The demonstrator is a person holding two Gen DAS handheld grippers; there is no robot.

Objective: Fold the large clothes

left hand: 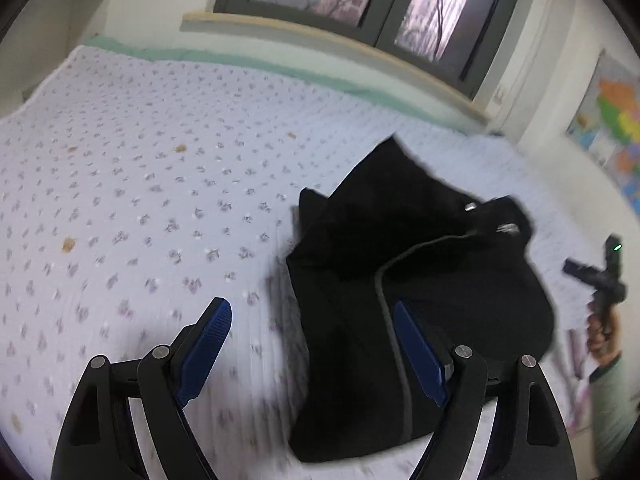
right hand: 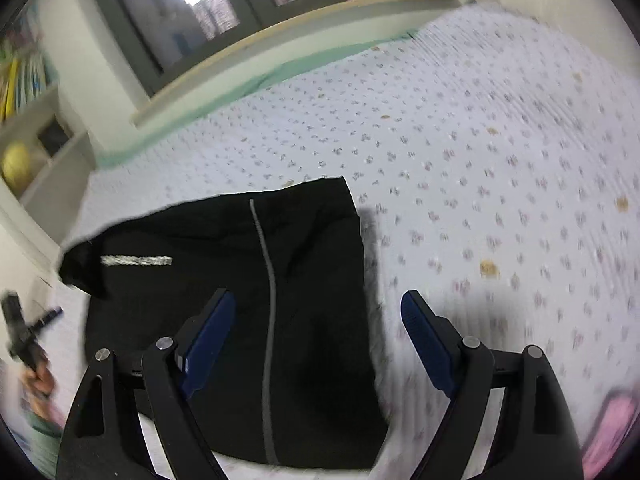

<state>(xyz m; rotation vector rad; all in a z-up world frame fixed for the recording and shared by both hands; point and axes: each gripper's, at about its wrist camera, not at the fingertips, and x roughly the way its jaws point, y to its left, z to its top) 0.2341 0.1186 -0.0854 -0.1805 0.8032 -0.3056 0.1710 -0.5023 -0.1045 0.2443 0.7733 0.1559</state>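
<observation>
- My left claw (left hand: 312, 320) gapes wide, gripping nothing — the folded black garment (left hand: 408, 312) lies on the flowered bedspread (left hand: 140, 184), at two o'clock of my fingertips.
- My right claw (right hand: 318, 312) is spread just as wide and empty; the garment sits at ten o'clock.
- On the shelf (right hand: 48, 148), a yellow ball (right hand: 16, 162) — blurred.

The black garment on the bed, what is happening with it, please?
A person is folding it with a handheld gripper in each hand. The black garment lies folded into a compact shape on the flowered bedspread. The left gripper and the right gripper are both open above it with nothing between their jaws, so neither is holding the garment.
</observation>
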